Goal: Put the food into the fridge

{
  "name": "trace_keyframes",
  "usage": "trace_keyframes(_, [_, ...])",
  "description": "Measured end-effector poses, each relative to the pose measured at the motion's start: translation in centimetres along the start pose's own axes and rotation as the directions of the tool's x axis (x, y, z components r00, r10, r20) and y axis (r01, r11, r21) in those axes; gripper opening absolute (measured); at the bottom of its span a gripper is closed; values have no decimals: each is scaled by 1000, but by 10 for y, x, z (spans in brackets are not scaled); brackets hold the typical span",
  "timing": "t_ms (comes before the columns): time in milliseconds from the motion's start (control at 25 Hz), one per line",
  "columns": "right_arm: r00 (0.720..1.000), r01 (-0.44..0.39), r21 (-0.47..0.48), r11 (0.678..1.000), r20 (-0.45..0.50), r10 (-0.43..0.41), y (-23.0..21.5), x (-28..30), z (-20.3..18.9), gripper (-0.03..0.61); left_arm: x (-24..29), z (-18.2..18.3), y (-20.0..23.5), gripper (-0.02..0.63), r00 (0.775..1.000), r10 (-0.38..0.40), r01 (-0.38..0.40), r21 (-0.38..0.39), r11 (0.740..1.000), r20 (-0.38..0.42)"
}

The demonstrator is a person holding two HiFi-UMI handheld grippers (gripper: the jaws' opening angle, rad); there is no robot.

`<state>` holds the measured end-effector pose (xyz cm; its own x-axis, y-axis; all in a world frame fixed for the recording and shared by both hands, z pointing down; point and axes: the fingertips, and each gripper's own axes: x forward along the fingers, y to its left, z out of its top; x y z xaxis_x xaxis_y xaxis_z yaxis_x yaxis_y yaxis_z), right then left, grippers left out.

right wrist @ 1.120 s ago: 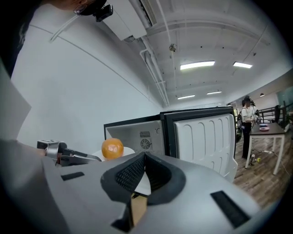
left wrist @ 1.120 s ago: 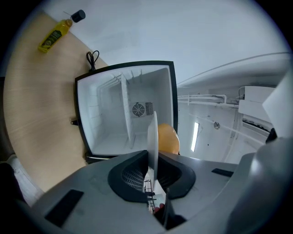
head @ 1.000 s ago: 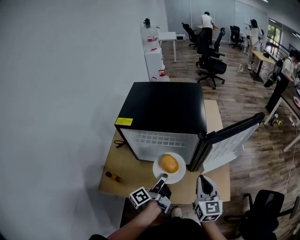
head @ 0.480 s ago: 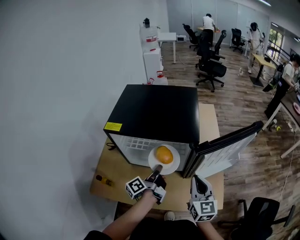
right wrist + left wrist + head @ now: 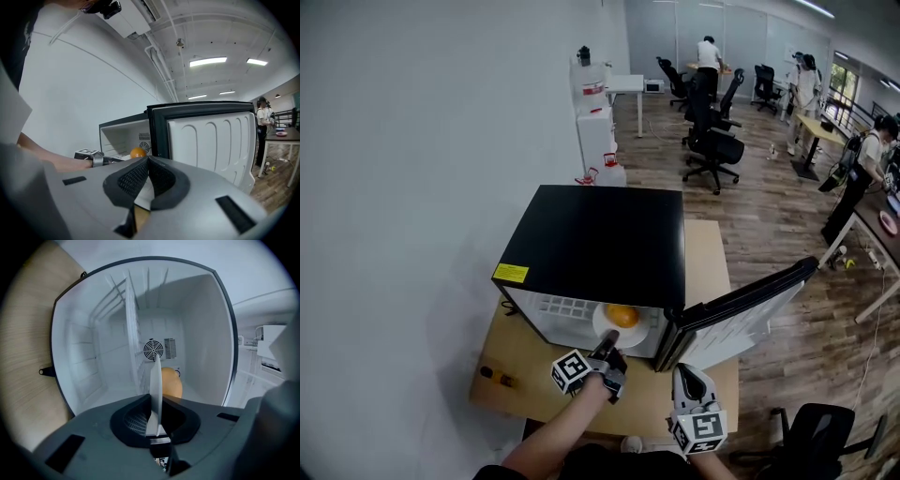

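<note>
Moved forward since the earlier frame: the plate (image 5: 636, 334) carrying the orange food (image 5: 622, 315) is now partway inside the open fridge (image 5: 600, 239) on the bench (image 5: 520, 375). Left tongs (image 5: 610, 344) clamp the plate's near rim. Right tongs (image 5: 687, 377) hang closed and empty beside the door (image 5: 741, 309).

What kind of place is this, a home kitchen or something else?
Most likely an open-plan office or lab: rolling office chairs and desks at the back, what look like water dispensers along the wall, and a mini fridge standing on a small wooden table.
</note>
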<state>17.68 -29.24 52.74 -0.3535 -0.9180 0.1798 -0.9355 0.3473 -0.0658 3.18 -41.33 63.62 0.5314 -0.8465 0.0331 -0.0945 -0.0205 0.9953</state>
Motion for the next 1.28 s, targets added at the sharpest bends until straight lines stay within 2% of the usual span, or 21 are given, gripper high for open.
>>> trace_keyframes(280, [1000,-2,-5,1000,-8,2,2,2,-2,60,21,-4,12,29,999,25,-25,1,1000,-24])
trace_keyframes(600, [999,-33,-24,999,-6,32,15,7,0,60,34,-2,22,29,999,31,-31,-49,998,18])
trace_keyframes(800, [998,-60,-26,998,-3,60,28,10,3,60,36,-1,21,29,998,40,-38,-51,998,38])
trace_keyframes(960, [997,-78,-31,996,2,78,35,11,5,60,36,0,23,29,995,84,-81,-57,995,49])
trace_keyframes(1160, [996,-85,-24,996,5,85,38,7,3,60,37,-1,22,29,990,123,-122,-22,992,67])
trace_keyframes(1280, [996,-88,-22,996,2,88,39,2,-2,60,37,-2,22,29,986,145,-142,-36,989,77])
